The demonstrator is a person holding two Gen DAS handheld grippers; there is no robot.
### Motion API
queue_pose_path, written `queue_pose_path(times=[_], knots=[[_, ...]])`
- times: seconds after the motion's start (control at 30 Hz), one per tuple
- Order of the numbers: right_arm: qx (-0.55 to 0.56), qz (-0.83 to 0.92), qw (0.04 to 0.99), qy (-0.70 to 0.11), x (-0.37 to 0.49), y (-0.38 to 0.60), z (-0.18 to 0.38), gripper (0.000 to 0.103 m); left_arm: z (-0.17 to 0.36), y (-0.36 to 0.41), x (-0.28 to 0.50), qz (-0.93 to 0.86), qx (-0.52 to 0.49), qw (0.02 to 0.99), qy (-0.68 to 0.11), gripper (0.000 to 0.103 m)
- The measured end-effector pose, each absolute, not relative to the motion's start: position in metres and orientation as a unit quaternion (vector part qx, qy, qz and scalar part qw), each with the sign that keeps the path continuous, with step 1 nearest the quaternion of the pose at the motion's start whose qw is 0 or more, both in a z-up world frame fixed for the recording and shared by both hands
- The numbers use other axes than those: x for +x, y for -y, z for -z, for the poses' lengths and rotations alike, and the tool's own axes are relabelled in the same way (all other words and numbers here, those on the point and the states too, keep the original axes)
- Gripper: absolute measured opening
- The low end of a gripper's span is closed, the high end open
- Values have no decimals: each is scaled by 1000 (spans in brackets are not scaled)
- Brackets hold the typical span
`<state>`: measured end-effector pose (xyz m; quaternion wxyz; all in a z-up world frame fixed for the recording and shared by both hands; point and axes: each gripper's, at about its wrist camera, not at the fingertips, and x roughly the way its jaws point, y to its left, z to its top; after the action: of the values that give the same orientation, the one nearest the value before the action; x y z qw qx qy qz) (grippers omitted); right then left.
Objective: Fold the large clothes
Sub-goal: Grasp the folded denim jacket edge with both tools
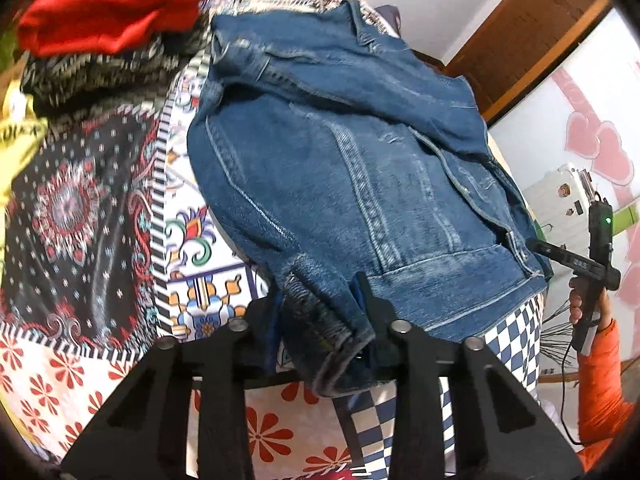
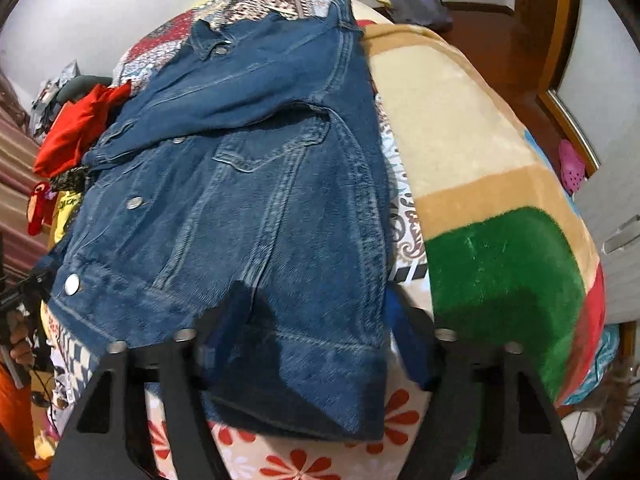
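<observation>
One denim jacket (image 2: 248,184) lay on the bed (image 1: 80,216), blue and faded along the seams, with four metal buttons showing and a sleeve folded across the chest. The left gripper (image 1: 320,320) had its jaws closed on the jacket's cuff at the near hem. The right gripper (image 2: 316,320) had its jaws spread wide on either side of the hem, gripping nothing. One red garment (image 1: 116,8) sat beyond the jacket, and one striped blanket (image 2: 480,184) lay beside it.
</observation>
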<state>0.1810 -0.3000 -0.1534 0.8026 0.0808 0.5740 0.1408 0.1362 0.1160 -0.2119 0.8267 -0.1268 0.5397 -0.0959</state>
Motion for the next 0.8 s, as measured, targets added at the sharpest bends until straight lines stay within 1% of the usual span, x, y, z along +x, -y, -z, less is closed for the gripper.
queue_pose_path(times=[0.03, 0.07, 0.13, 0.2, 0.27, 0.4, 0.6, 0.67, 0.8], knots=[[80, -137, 804, -573, 183, 300, 154, 51, 209, -115, 138, 98, -124, 830, -535, 24], [75, -129, 805, -575, 185, 300, 155, 47, 206, -115, 139, 100, -124, 832, -532, 23], [76, -115, 805, -576, 188, 301, 156, 25, 199, -116, 145, 103, -130, 835, -525, 20], [90, -119, 803, -578, 191, 302, 155, 12, 191, -116, 152, 108, -138, 839, -515, 17], [86, -132, 807, -569, 196, 297, 143, 11, 185, -120, 157, 111, -142, 845, -503, 16], [56, -159, 834, -526, 210, 280, 107, 10, 161, -122, 175, 118, -155, 859, -473, 14], [34, -162, 883, -438, 266, 261, 43, 10, 121, -130, 223, 115, -161, 880, -431, 13], [39, -154, 892, -423, 293, 259, 32, 10, 107, -138, 246, 104, -161, 889, -415, 12], [59, -130, 897, -417, 352, 260, 26, 10, 91, -159, 291, 66, -163, 903, -392, 12]])
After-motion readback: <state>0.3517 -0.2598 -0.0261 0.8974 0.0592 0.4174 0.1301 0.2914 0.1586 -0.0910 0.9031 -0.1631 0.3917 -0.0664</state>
